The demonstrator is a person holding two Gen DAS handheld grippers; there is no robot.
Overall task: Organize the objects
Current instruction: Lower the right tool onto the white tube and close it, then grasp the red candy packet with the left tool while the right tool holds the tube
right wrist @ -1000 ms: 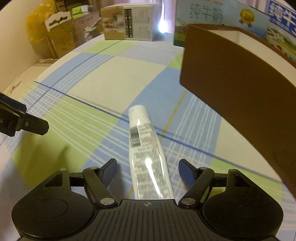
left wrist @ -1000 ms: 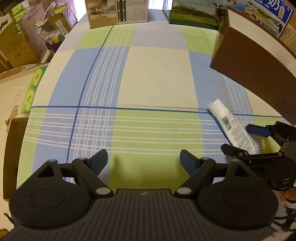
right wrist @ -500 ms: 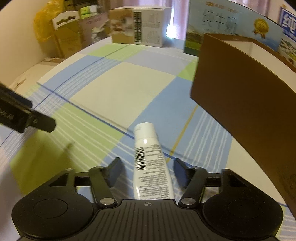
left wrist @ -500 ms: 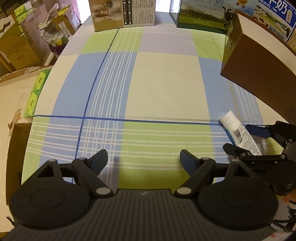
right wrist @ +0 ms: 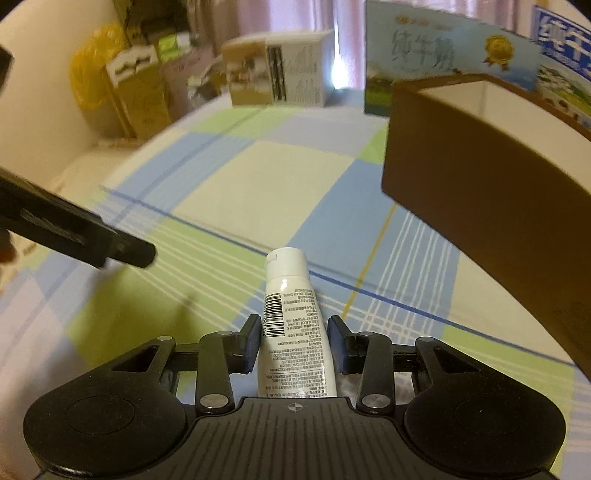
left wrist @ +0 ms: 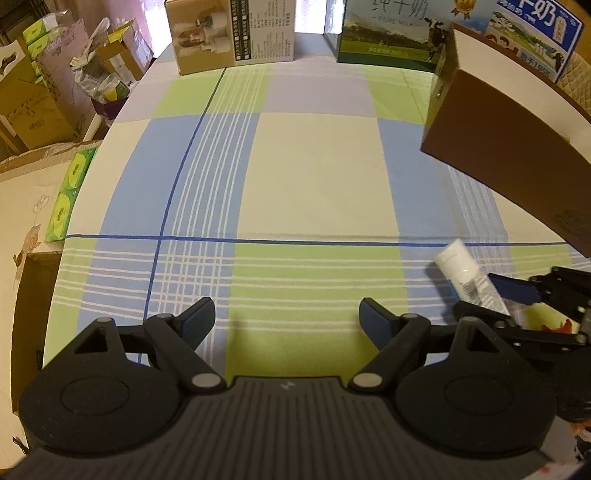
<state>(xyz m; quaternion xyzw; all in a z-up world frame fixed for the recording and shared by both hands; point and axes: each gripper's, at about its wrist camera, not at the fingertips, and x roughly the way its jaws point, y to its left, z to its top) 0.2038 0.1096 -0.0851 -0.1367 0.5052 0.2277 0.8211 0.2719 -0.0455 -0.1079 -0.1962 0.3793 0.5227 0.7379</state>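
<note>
A white tube (right wrist: 291, 332) with a barcode label points cap-first away from me, between the pads of my right gripper (right wrist: 294, 325). The jaws are closing and both pads press its sides. In the left wrist view the tube (left wrist: 461, 273) hangs a little above the checked tablecloth (left wrist: 314, 177), casting a shadow, with the right gripper (left wrist: 491, 299) around it. My left gripper (left wrist: 287, 308) stands wide open over the cloth with nothing between its fingers; one of its fingers (right wrist: 110, 243) shows at the left of the right wrist view. An open brown box (right wrist: 480, 206) stands close on the right.
The brown box (left wrist: 498, 147) fills the table's right side. A printed carton (left wrist: 232, 33) and a milk carton case (left wrist: 388, 33) stand at the far edge. A green tissue pack (left wrist: 68, 195) and stacked cartons (left wrist: 33, 107) lie beyond the left edge.
The right jaws narrowed from wide apart until the pads met the tube's sides. The tube rose slightly off the cloth with the gripper. The left gripper stayed open and in place.
</note>
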